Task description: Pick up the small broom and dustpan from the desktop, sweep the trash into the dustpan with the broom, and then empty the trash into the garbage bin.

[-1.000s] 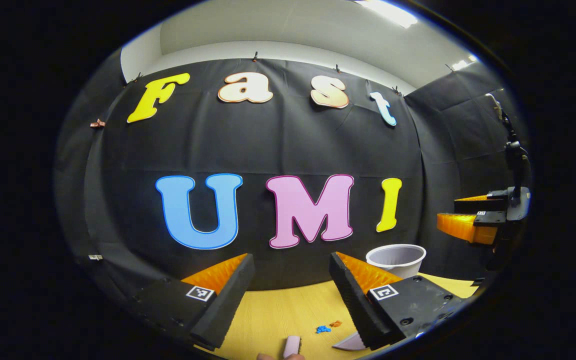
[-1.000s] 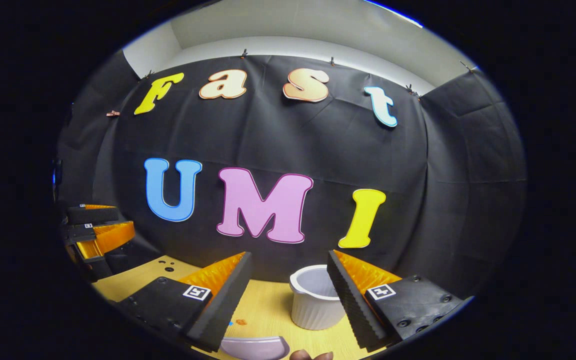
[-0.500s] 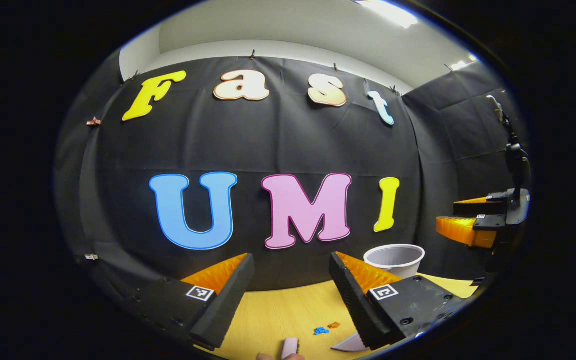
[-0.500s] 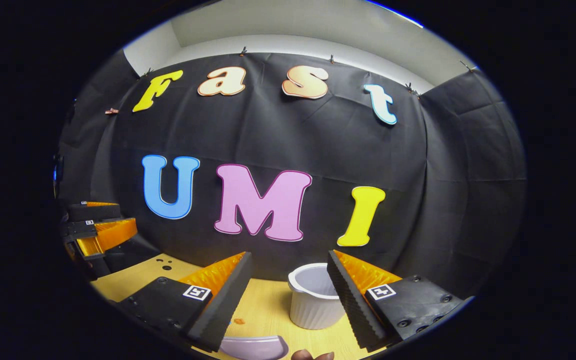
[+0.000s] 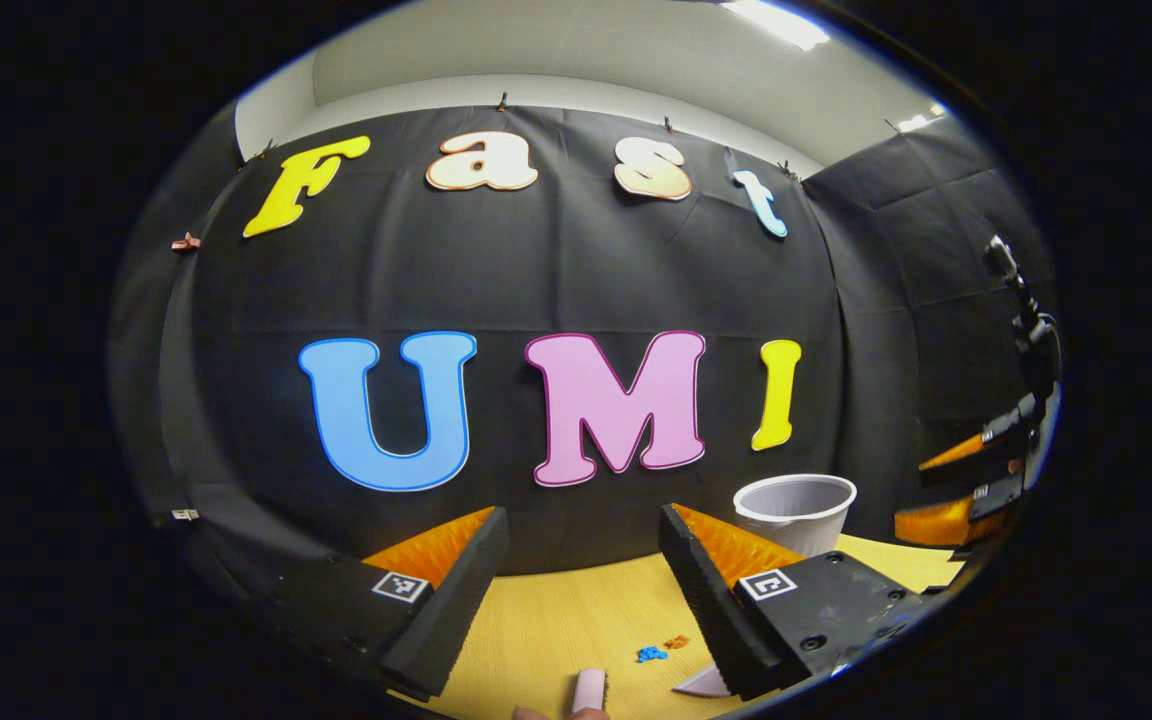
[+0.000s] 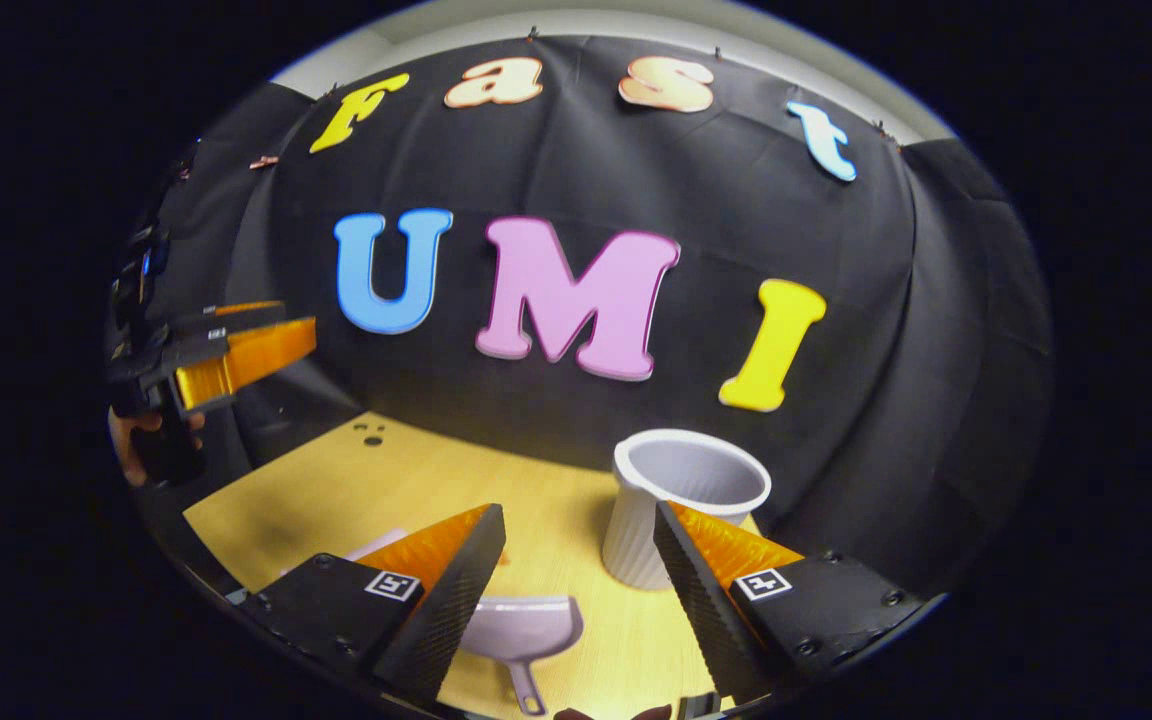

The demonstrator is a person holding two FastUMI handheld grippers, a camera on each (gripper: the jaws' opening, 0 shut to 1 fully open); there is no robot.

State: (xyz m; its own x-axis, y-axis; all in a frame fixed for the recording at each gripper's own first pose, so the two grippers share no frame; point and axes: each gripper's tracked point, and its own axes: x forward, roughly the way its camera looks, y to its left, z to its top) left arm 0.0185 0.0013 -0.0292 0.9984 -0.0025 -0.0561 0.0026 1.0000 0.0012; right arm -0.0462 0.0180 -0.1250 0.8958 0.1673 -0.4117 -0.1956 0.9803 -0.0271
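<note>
Overhead strip lights [image 5: 774, 22] on the pale ceiling glare at the top of the left gripper view, leaving the black cloth wall matte and dim while the yellow wooden counter [image 5: 576, 620] glows warm. Fisheye distortion bows the wall and squeezes everything toward the rim in both views. In the right gripper view the white bin [image 6: 681, 500] casts a soft shadow; focus stays crisp centrally, softening at the edges.

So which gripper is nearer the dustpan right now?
Right. The right gripper hangs open just above the dustpan, framing it between its fingers. The left gripper is held up well off to the side, over the desktop's far edge.
</note>
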